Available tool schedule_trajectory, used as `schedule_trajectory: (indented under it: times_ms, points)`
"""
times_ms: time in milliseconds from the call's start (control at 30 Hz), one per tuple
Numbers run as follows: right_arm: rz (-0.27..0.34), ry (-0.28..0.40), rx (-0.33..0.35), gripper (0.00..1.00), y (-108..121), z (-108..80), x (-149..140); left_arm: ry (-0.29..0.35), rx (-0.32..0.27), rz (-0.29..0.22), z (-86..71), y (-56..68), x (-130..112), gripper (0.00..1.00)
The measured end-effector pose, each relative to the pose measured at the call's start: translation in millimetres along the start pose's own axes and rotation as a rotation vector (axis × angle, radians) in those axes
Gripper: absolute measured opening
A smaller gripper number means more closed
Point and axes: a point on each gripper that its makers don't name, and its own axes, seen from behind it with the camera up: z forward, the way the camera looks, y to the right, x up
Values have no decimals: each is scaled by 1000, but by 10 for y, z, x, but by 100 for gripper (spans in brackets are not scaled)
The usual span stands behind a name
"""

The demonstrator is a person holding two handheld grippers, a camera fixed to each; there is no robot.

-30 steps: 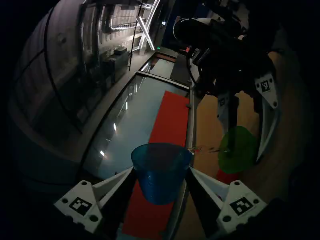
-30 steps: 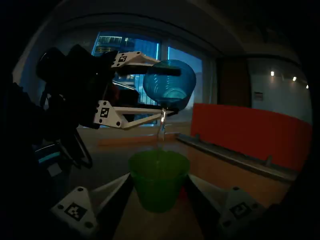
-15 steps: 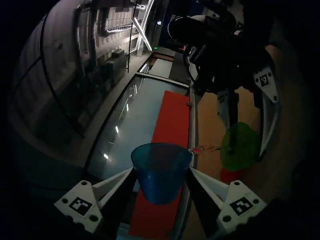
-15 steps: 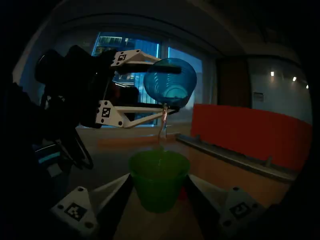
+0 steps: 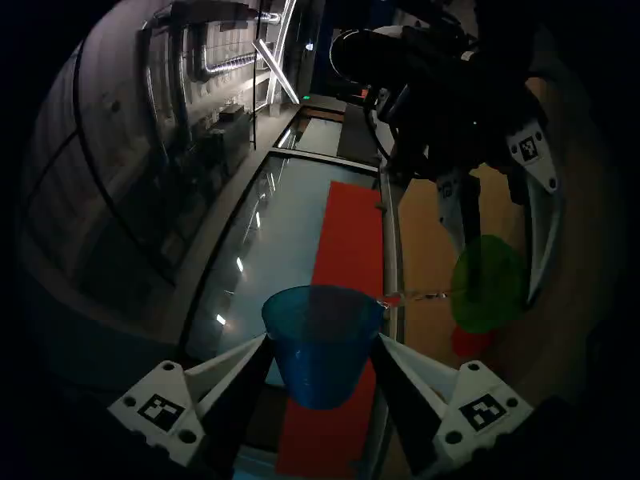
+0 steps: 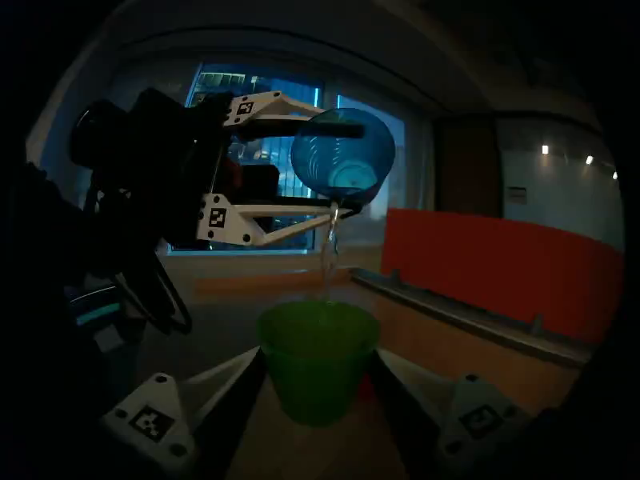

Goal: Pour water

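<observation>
Left tool (image 5: pixel 320 340) clamps the tipped blue cup (image 5: pixel 322 364), right tool (image 6: pixel 318 354) the green cup (image 6: pixel 317 380) — both likely thin, light, squashy plastic — grip mid-wall, gently.

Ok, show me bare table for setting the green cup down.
Bare tabletop runs from the green cup to the metal rail; the other side is crowded by the left gripper holding the blue cup.

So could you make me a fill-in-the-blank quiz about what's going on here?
The blue cup is clamped by the ___.
The green cup is clamped by the ___.
From the blue cup into the green cup falls a thin stream of ___.
Missing: left gripper; right gripper; water.
</observation>
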Motion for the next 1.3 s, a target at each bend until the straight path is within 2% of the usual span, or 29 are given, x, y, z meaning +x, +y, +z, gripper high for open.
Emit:
schedule_trajectory:
  times_ms: [667,1300]
  points:
    - [2,11,-1,89,-3,21,29,5,14,111,35,-56,45,82]
    - [-2,18,-7,89,16,27,57,12,55,271,-27,-146,166,83]
